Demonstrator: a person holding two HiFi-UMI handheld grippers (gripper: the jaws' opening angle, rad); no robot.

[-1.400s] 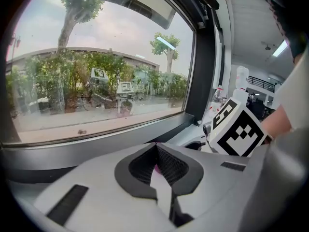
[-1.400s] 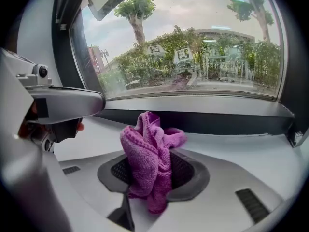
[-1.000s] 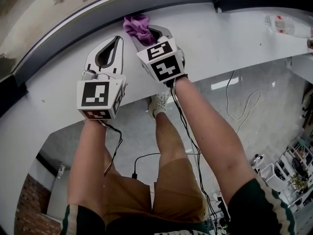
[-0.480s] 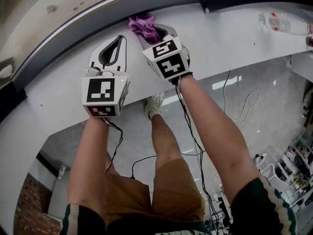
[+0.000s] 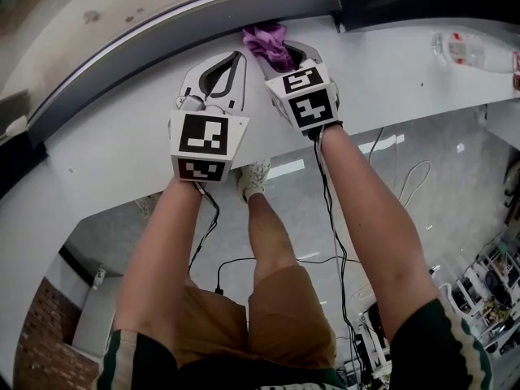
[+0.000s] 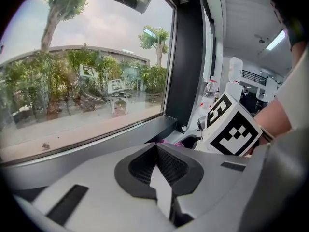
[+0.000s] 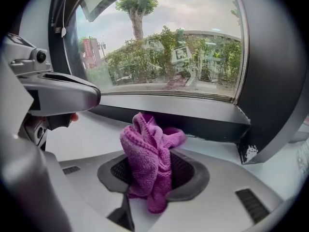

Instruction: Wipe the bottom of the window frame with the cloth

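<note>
2 tongs point(image 5: 234, 62) point(image 5: 286, 53), 1 cloth point(image 5: 266, 39), 1 bottle point(image 5: 470, 49), 1 window frame point(image 5: 162, 35)

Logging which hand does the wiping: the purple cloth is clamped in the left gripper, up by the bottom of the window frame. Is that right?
Not quite. The cloth is clamped in the right gripper, as the right gripper view shows; the left gripper is shut and empty. The rest holds: it is purple and up by the bottom of the window frame.

A purple cloth point(image 7: 147, 153) is clamped between the jaws of the right gripper point(image 7: 153, 178), with its bunched top held near the dark bottom rail of the window frame point(image 7: 193, 122). The left gripper point(image 7: 55, 94) is seen at left, over the white sill point(image 7: 89, 134).
</note>
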